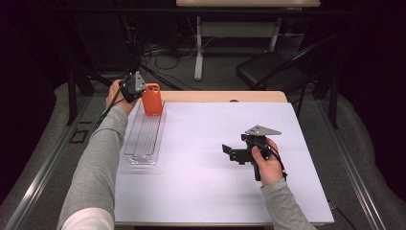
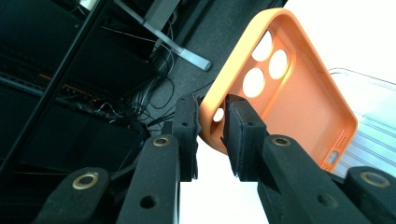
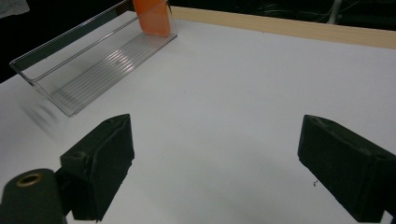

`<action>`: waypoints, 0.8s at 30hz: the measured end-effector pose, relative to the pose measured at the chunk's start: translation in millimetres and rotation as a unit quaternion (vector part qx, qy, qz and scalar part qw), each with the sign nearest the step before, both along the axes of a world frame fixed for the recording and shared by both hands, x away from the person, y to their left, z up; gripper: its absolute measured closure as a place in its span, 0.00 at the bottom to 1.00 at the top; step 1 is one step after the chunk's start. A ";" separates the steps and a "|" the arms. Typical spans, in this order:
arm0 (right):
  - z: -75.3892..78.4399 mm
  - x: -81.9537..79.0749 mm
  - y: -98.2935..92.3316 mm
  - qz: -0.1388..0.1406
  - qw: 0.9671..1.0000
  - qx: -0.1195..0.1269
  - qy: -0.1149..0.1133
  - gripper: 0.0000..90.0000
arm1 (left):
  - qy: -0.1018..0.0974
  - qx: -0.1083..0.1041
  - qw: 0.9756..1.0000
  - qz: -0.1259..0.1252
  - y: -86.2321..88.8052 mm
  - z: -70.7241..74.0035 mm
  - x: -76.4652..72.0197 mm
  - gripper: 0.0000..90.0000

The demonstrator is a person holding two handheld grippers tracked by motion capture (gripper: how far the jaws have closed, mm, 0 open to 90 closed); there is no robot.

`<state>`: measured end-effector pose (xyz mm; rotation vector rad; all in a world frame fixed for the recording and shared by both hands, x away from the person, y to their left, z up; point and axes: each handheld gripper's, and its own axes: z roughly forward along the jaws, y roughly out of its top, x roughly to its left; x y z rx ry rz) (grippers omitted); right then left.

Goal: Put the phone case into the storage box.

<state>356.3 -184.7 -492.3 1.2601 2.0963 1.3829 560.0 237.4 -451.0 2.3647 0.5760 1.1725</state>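
An orange phone case (image 1: 152,99) stands upright at the far end of a clear plastic tray (image 1: 142,143) on the left of the white table. My left gripper (image 1: 142,93) reaches it from the left. In the left gripper view the two pads (image 2: 243,135) sit against either side of the orange phone case's (image 2: 303,102) rim near the camera cut-outs, so my left gripper (image 2: 212,116) is shut on that rim. My right gripper (image 1: 229,152) hovers over the middle right of the table with its jaws wide apart and nothing between them (image 3: 215,140). The orange phone case (image 3: 152,18) and clear plastic tray (image 3: 84,88) lie far ahead of it.
The white table top (image 1: 206,191) has a wooden strip along its far edge (image 1: 225,96). Beyond the table are a black chair (image 1: 273,69), another table's legs and cables on the floor. A metal rail runs along the floor at the left.
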 end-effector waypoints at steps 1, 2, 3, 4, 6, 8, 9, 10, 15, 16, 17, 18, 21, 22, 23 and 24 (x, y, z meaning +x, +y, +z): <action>0.0 0.0 0.0 0.000 1.000 0.000 0.000 0.11 | 0.000 0.000 1.000 0.000 0.0 0.0 0.0 0.83; -0.1 -0.1 0.1 0.001 1.000 -0.001 0.001 0.11 | 0.001 0.001 1.000 0.001 -0.2 0.0 0.2 0.82; -0.1 -0.1 0.1 0.001 1.000 -0.001 0.001 0.11 | 0.001 0.001 1.000 0.001 -0.2 0.0 0.2 0.82; -0.3 0.0 0.3 0.001 1.000 -0.001 0.001 0.11 | 0.000 -0.001 1.000 0.002 -0.6 -0.5 0.6 0.81; -0.4 0.0 0.4 0.001 1.000 -0.002 0.000 0.11 | 0.000 -0.005 1.000 0.003 -1.1 -1.0 0.9 0.81; -0.2 -0.1 0.4 0.001 1.000 -0.002 0.001 0.11 | 0.000 -0.005 1.000 0.003 -1.2 -1.0 1.0 0.80; -0.5 0.0 0.5 0.001 1.000 -0.002 0.000 0.11 | 0.000 -0.007 1.000 0.003 -1.4 -1.2 1.0 0.80; -0.8 0.2 0.5 0.002 1.000 -0.003 0.000 0.11 | 0.001 -0.007 1.000 0.005 -1.4 -1.3 0.9 0.80; -0.9 0.1 0.7 0.002 1.000 -0.003 0.000 0.11 | 0.004 -0.007 1.000 0.010 -0.8 -1.7 1.5 0.78; -1.0 0.2 0.8 0.002 1.000 -0.003 0.000 0.11 | 0.004 -0.007 1.000 0.010 -0.8 -1.7 1.5 0.78; -1.0 0.2 0.8 0.002 1.000 -0.003 0.000 0.11 | 0.004 -0.009 1.000 0.012 -0.8 -1.9 1.6 0.78; -1.2 0.2 1.0 0.002 1.000 -0.003 0.000 0.12 | 0.005 -0.012 1.000 0.012 -0.9 -2.1 1.7 0.77; -1.7 0.4 1.3 0.003 1.000 -0.005 0.000 0.11 | 0.004 -0.013 1.000 0.013 -2.1 -2.3 1.8 0.74; -1.8 0.4 1.4 0.003 1.000 -0.004 0.001 0.11 | 0.003 -0.013 1.000 0.013 -2.5 -2.3 2.0 0.73; -1.8 0.4 1.4 0.003 1.000 -0.004 0.001 0.11 | 0.003 -0.013 1.000 0.013 -2.5 -2.3 2.0 0.72; -2.0 0.3 1.4 0.003 1.000 -0.004 0.003 0.12 | 0.000 -0.014 1.000 0.013 -3.4 -2.4 2.4 0.71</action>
